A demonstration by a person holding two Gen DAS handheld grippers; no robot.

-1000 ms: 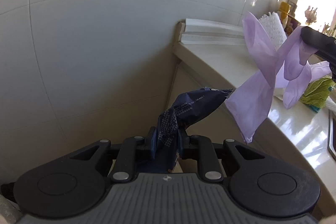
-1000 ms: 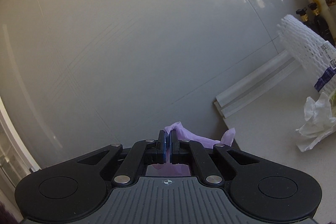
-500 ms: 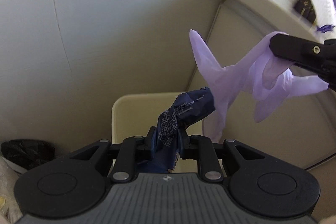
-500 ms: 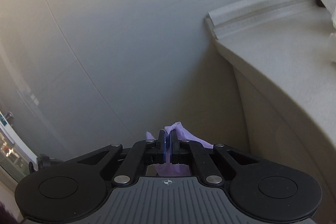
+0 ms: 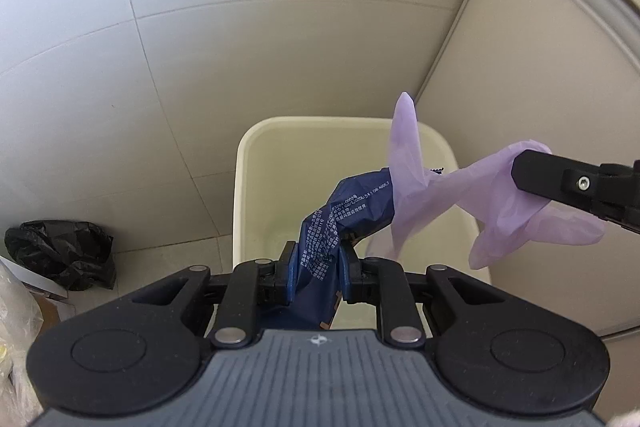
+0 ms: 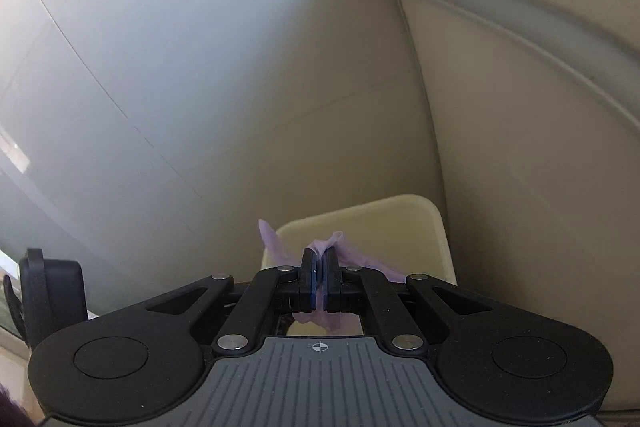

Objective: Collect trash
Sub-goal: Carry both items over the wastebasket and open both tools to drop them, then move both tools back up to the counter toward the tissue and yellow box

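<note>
A cream waste bin (image 5: 256,163) stands on the floor against the cabinet, its mouth open and facing up. My left gripper (image 5: 318,259) is shut on a crumpled dark blue wrapper (image 5: 352,207) with white print, held over the bin's mouth. My right gripper (image 5: 520,169) comes in from the right, shut on a limp purple glove (image 5: 412,187) that hangs beside the wrapper, above the bin. In the right wrist view the right gripper (image 6: 319,281) pinches the purple glove (image 6: 276,245) over the near rim of the bin (image 6: 400,215).
A black plastic bag (image 5: 60,251) lies on the tiled floor at the left, next to a clear bag at the frame's edge. The cabinet front (image 5: 540,67) rises to the right of the bin under the counter edge. Tiled wall (image 5: 240,27) stands behind it.
Both grippers have come down from counter height to just over the bin. The counter has slid out of view at the top, and the bin now fills the middle. Both grips are unchanged.
</note>
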